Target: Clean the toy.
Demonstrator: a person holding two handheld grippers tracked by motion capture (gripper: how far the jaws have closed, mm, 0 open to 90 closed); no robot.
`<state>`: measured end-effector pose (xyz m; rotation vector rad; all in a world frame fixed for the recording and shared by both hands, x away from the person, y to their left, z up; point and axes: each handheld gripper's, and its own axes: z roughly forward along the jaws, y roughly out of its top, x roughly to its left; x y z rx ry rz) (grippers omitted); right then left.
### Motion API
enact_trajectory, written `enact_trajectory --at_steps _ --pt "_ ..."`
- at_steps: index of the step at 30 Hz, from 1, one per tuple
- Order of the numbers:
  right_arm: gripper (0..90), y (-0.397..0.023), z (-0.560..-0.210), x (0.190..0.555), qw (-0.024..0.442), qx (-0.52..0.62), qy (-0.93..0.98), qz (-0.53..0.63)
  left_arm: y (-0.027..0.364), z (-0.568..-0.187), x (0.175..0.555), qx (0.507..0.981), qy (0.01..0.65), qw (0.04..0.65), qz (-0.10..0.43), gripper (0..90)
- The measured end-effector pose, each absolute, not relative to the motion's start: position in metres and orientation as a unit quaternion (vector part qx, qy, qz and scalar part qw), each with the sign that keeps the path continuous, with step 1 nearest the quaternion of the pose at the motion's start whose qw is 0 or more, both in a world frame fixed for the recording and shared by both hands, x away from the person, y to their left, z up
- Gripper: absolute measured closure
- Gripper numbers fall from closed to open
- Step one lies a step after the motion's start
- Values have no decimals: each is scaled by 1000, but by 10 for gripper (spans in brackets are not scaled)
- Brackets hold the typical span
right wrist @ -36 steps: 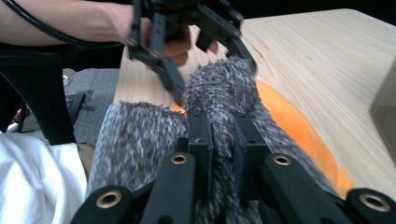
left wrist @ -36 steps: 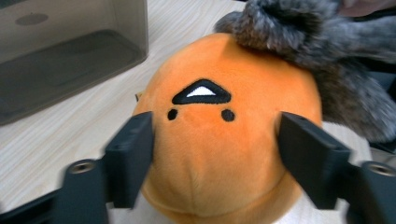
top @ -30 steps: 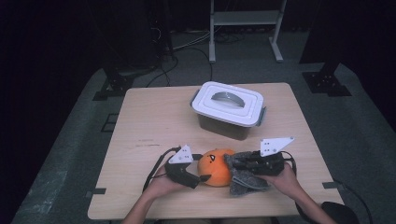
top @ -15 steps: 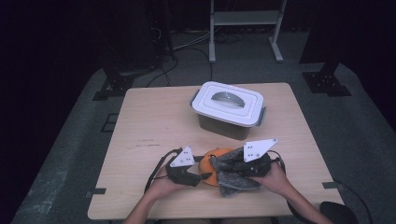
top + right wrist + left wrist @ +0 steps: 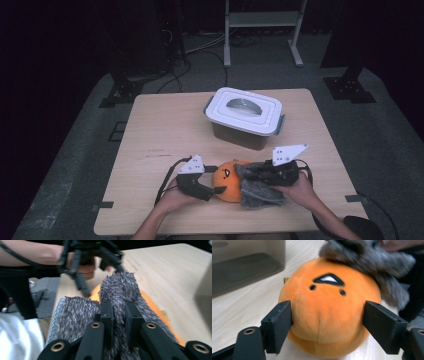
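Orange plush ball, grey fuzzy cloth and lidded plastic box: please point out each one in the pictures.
orange plush ball (image 5: 329, 312), left gripper view, on its front below the face.
grey fuzzy cloth (image 5: 75, 312), right gripper view, on its left flap.
lidded plastic box (image 5: 265, 112), high view, on the white lid.

The high view was lit from above on the table (image 5: 165, 130) alone; the floor and room behind fell off into near black. The image was soft and low in detail, and the box (image 5: 244, 118) lid showed a mild sheen. Shadows under things were short and faint. The left gripper view was bright and even, with the plush (image 5: 329, 307) slightly smeared and the cloth (image 5: 372, 262) behind it out of focus. The right gripper view was sharp on the near cloth, blurred on the far gripper (image 5: 87, 265) and washed out at its right edge
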<state>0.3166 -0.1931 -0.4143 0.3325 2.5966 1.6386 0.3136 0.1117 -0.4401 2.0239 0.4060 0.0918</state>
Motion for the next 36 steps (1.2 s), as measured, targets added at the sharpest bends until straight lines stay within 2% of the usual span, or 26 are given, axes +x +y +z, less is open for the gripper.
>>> enact_trajectory --at_steps 3,6,10,16,21,23,29,31,32,36 --pt "787 -189 -421 302 9 96 843 530 109 -439 314 839 175 515 17 186" --pt "786 -186 -421 295 11 89 844 528 105 -438 311 849 161 502 38 218" --pt "788 -183 -415 303 15 95 841 532 103 -437 306 855 143 493 67 304" --pt "788 -172 -411 315 19 95 840 533 103 -438 300 860 131 487 82 339" --pt "786 -190 -412 321 38 121 838 531 104 -439 295 861 125 486 84 342" --pt "786 -197 -414 323 36 133 836 532 104 -437 295 860 126 488 81 317" --pt "786 -194 -419 319 19 112 833 542 97 -432 301 862 138 483 67 102" --pt "784 -187 -417 315 15 94 835 542 93 -434 304 866 136 477 60 88" --pt "784 -183 -415 314 19 87 839 537 92 -434 304 866 135 477 59 95" --pt "785 -180 -415 316 20 88 840 535 97 -437 300 867 123 476 82 284"
